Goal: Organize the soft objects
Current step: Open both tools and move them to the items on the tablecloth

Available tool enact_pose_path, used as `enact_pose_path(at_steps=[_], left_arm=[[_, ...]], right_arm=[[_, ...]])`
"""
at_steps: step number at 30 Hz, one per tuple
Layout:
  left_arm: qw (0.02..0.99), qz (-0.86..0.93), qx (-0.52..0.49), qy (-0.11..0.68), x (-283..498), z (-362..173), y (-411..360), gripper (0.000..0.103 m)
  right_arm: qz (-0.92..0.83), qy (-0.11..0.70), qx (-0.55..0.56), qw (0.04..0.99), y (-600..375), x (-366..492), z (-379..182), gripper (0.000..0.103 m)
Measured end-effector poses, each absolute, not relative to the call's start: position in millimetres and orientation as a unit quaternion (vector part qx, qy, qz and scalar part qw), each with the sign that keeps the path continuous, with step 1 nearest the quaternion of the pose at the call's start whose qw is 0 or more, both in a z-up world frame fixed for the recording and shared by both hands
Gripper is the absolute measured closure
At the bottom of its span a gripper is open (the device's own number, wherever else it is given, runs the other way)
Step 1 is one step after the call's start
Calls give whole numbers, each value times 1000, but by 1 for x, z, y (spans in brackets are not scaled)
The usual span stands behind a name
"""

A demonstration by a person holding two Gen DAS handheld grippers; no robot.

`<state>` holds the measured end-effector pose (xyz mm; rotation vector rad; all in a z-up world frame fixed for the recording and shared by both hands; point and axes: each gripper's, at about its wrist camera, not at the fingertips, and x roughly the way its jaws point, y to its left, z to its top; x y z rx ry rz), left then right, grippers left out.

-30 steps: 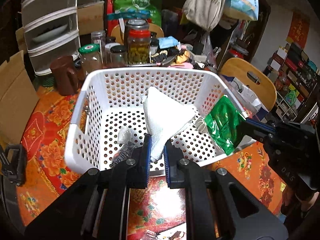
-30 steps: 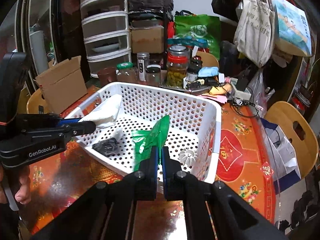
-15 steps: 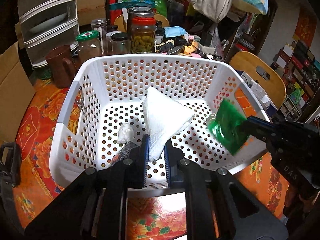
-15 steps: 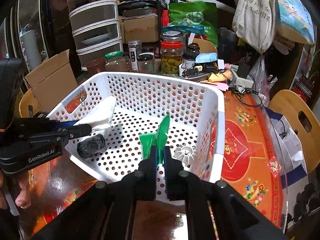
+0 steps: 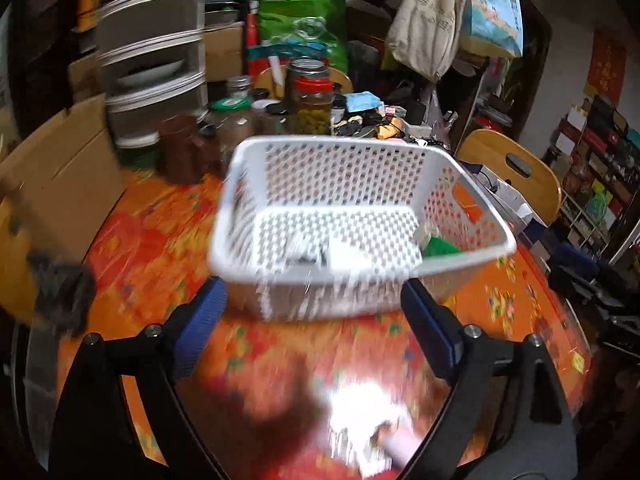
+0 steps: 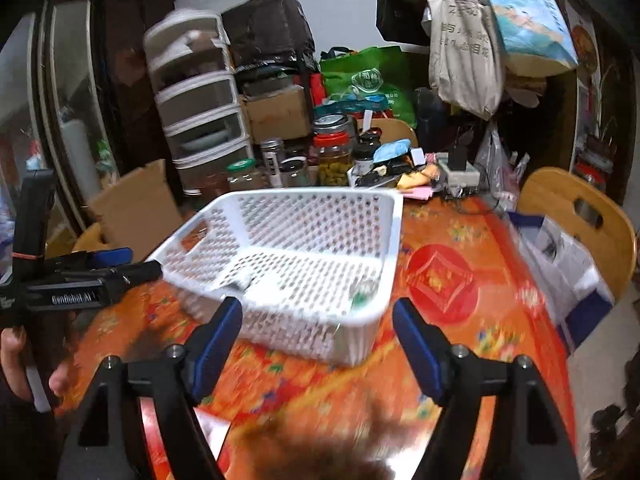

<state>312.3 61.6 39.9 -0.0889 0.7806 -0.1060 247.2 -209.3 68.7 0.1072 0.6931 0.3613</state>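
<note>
A white perforated basket point(image 5: 340, 172) stands on the orange floral tabletop. A white cloth point(image 5: 348, 254) lies inside it near the front wall, and a green bag point(image 5: 440, 248) lies in its front right corner. My left gripper point(image 5: 312, 300) hangs back in front of the basket, its jaws opening wide with nothing between them. In the right wrist view the same basket point(image 6: 320, 216) holds the cloth point(image 6: 260, 284) and the bag point(image 6: 360, 298). My right gripper point(image 6: 318, 308) is also short of the basket, jaws opening and empty. The left gripper point(image 6: 134, 261) shows at the left, with a hand point(image 6: 16, 356) on it.
Glass jars point(image 5: 312, 100) and a brown mug point(image 5: 182, 152) crowd the table behind the basket. A cardboard box point(image 5: 60, 176) stands at the left, a drawer unit point(image 6: 196, 112) behind it, and a wooden chair point(image 5: 508, 172) at the right. The picture is blurred by motion.
Both grippers were shut, the left on the white cloth and the right on the green bag. Both have opened, dropped them into the basket and pulled back from it.
</note>
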Motion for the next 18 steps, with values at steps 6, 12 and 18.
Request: enact_pose_path(at_steps=[6, 12, 18], left_arm=[[906, -47, -90, 412, 225, -11, 86, 10], [883, -57, -104, 455, 191, -74, 73, 10], [896, -52, -72, 436, 186, -82, 60, 10]], right_arm=[[201, 358, 76, 909, -193, 163, 19, 24], [244, 389, 80, 885, -150, 138, -23, 24], [262, 409, 34, 873, -116, 147, -36, 44]])
